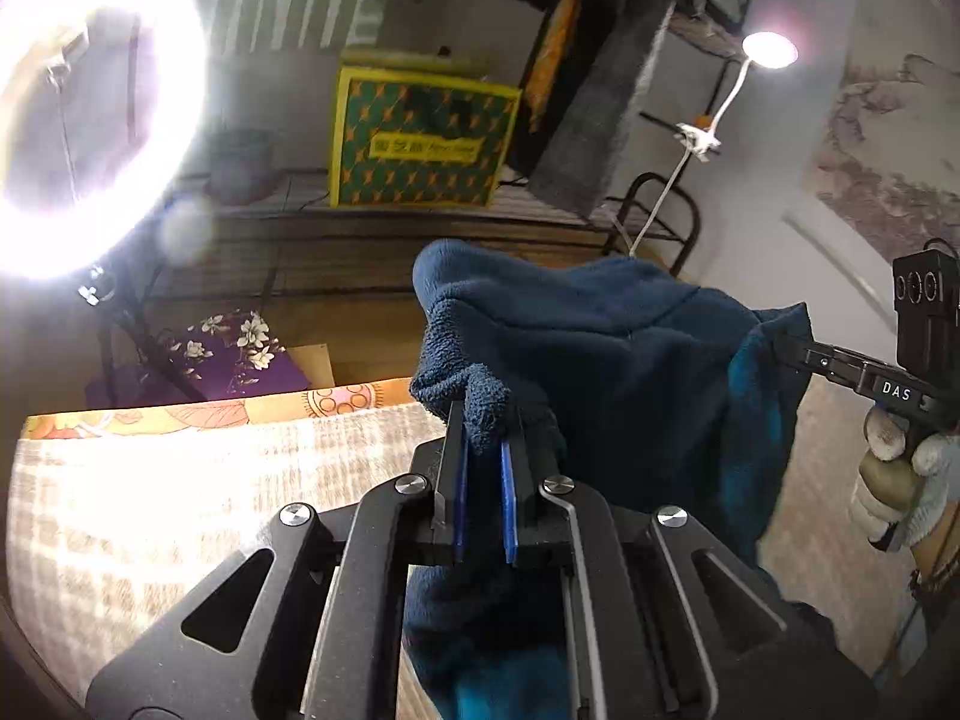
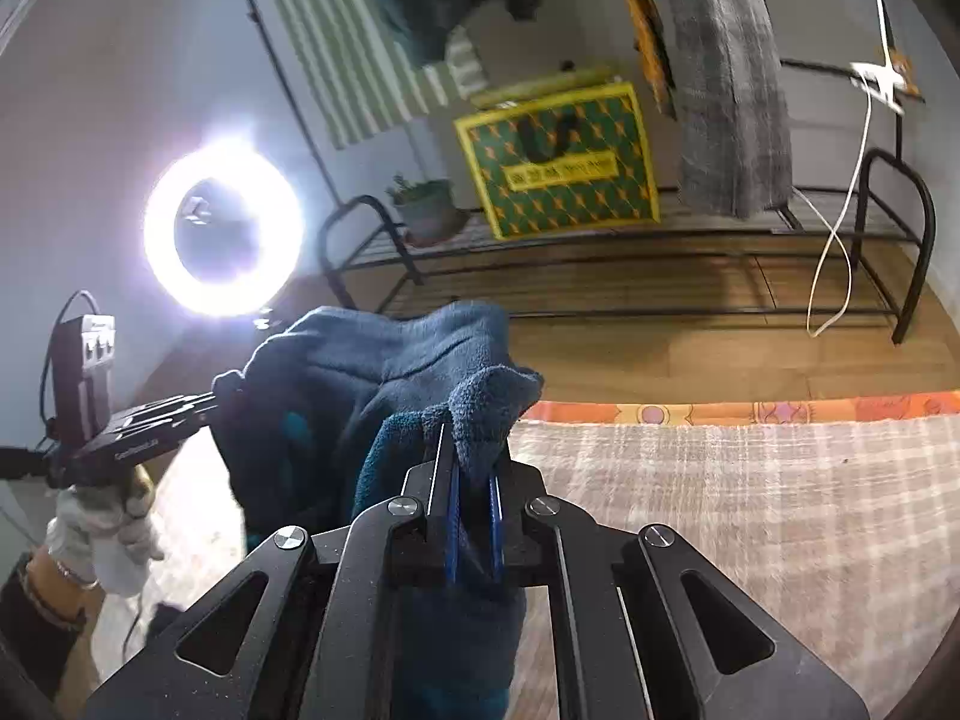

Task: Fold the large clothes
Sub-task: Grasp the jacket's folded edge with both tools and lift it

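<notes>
A dark blue fleece garment [image 1: 600, 348] hangs in the air between my two grippers, above the bed. My left gripper [image 1: 487, 420] is shut on one bunched edge of it. My right gripper [image 2: 474, 450] is shut on another edge of the same garment [image 2: 372, 372]. The right gripper also shows in the left wrist view [image 1: 798, 348], gripping the garment's far side, held by a gloved hand. The left gripper shows in the right wrist view [image 2: 216, 396], also in a gloved hand. The garment's lower part drops out of sight below both grippers.
A bed with a beige checked blanket [image 2: 750, 510] and an orange patterned sheet [image 2: 750, 411] lies below. A bright ring light [image 2: 223, 228] stands at left. A black metal rack [image 2: 600, 252] holds a green and yellow box [image 2: 564, 162] and a potted plant [image 2: 429, 210].
</notes>
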{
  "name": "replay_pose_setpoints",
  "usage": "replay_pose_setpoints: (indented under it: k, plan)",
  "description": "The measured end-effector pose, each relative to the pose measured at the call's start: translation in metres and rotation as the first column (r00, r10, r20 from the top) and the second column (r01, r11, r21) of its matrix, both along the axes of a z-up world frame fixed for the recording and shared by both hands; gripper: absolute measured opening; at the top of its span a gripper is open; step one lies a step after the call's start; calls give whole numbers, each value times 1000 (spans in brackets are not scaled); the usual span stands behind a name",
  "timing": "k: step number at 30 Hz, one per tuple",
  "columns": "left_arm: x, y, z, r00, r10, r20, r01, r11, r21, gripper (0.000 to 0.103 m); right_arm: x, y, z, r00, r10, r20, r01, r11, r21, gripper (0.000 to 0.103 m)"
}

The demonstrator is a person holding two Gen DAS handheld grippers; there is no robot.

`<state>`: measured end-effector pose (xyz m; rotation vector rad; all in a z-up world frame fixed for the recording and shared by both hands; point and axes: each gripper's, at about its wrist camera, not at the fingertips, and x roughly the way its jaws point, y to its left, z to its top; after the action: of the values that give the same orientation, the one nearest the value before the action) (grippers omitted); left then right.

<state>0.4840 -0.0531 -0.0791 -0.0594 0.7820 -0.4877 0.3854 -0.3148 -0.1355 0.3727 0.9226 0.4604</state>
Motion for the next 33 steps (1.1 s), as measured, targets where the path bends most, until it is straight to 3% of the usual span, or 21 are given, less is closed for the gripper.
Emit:
replay_pose_setpoints:
  k: [10, 21, 26, 28, 33]
  plan:
    - [-104, 9, 37, 999, -41, 27, 41, 999, 11, 6, -93, 7, 63, 998, 58, 29, -59, 998, 35, 6]
    - [-217, 21, 27, 997, -72, -9, 72, 996, 61, 6, -187, 10, 61, 995, 85, -45, -83, 995, 50, 6]
    - [-262, 19, 7, 993, -108, -39, 113, 984, 138, 7, -235, 24, 52, 988, 128, -89, -131, 991, -34, 6]
    - [-279, 20, -2, 990, -125, -58, 134, 974, 183, 8, -250, 26, 53, 984, 141, -106, -149, 986, -72, 11]
    - [-318, 41, 5, 989, -131, -72, 142, 973, 182, 11, -286, 17, 88, 989, 137, -59, -143, 984, -105, 15]
